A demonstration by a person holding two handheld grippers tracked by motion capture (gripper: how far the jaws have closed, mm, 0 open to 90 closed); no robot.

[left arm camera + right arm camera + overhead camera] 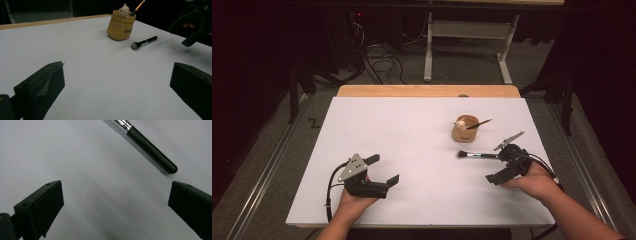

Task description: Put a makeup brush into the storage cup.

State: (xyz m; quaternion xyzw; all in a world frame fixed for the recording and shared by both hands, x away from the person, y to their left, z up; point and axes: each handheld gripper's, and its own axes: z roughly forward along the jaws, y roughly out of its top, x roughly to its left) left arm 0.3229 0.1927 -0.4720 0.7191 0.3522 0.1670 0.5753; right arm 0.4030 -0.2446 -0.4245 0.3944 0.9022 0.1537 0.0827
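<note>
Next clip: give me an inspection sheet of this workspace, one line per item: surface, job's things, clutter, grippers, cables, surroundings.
Surface: white table top with a wooden strip along its far edge, bare apart from the job's things.
Job's things: black-handled makeup brush lying flat, bristles pointing left; tan holder cup just behind it, a small figure and a thin brush in it.
Clutter: nothing seen.
Grippers: left gripper open, holding nothing, above the near left of the table; right gripper open, at the makeup brush's handle end, not gripping it.
Cables: one trails from each gripper; loose cables on the floor beyond the table.
Surroundings: dark room, table frame behind.
</note>
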